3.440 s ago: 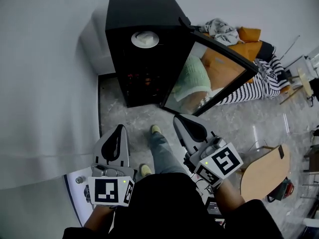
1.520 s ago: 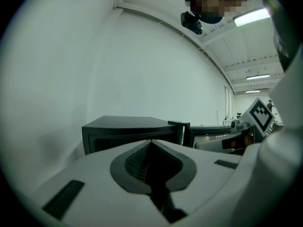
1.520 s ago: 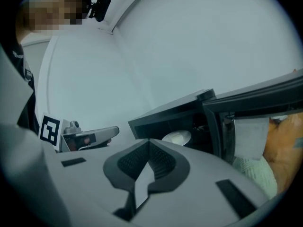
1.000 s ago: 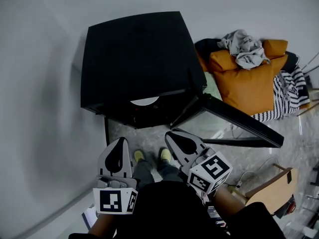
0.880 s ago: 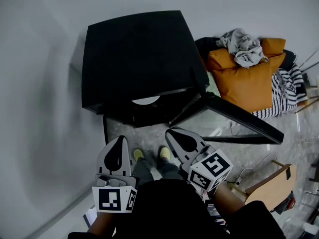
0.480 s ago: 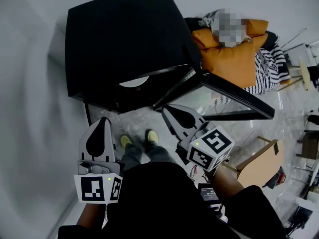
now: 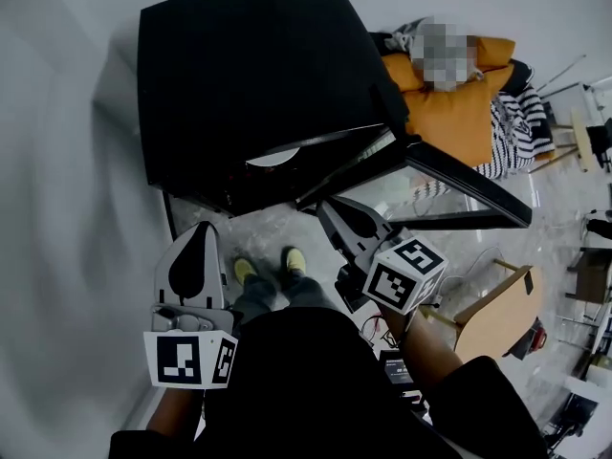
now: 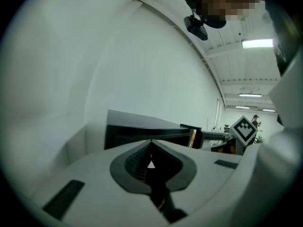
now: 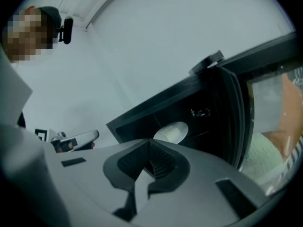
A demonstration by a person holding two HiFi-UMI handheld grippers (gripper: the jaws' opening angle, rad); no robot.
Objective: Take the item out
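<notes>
Plate (image 7: 273,158) inside cabinet (image 7: 249,65); cushion (image 7: 449,113) rightward

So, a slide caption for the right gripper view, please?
Closed right tongs face the open black cabinet holding a white dish.

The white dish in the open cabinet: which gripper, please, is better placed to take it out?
Probably right: the right gripper points at the white dish; the left gripper sits farther aside.

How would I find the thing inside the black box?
Find the big black cabinet by the wall, its glass door swung open. Just under its top sits a round white dish, the only white thing in that dark inside.
</notes>
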